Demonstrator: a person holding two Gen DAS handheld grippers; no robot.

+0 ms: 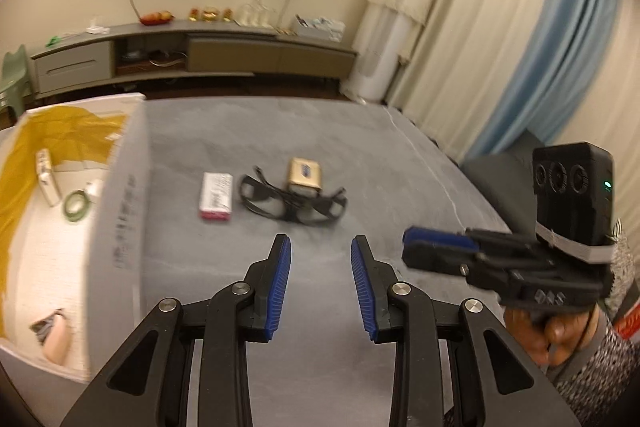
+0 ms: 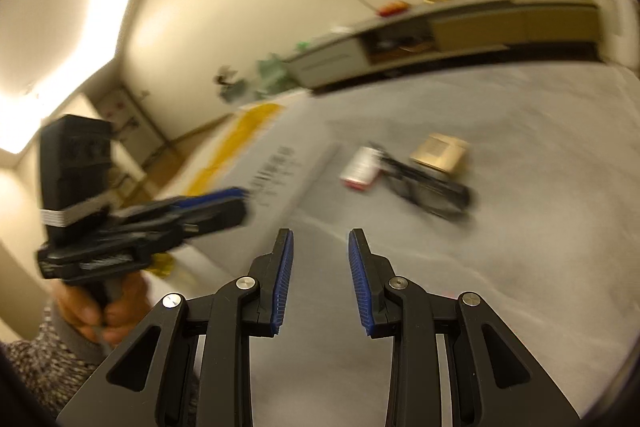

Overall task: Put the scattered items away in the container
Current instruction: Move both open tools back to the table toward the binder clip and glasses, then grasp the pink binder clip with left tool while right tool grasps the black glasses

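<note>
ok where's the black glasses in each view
Left wrist view: the black glasses lie at centre, on the grey surface beyond the open fingers.
Right wrist view: the black glasses lie right of centre, blurred.
Shared landmark: the gold box touching their far side in both.

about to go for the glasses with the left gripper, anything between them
Nothing visible is in the way. The left gripper is open, with bare grey surface between it and the glasses. The gold box touches their far side, and the white box lies to their left.
</note>
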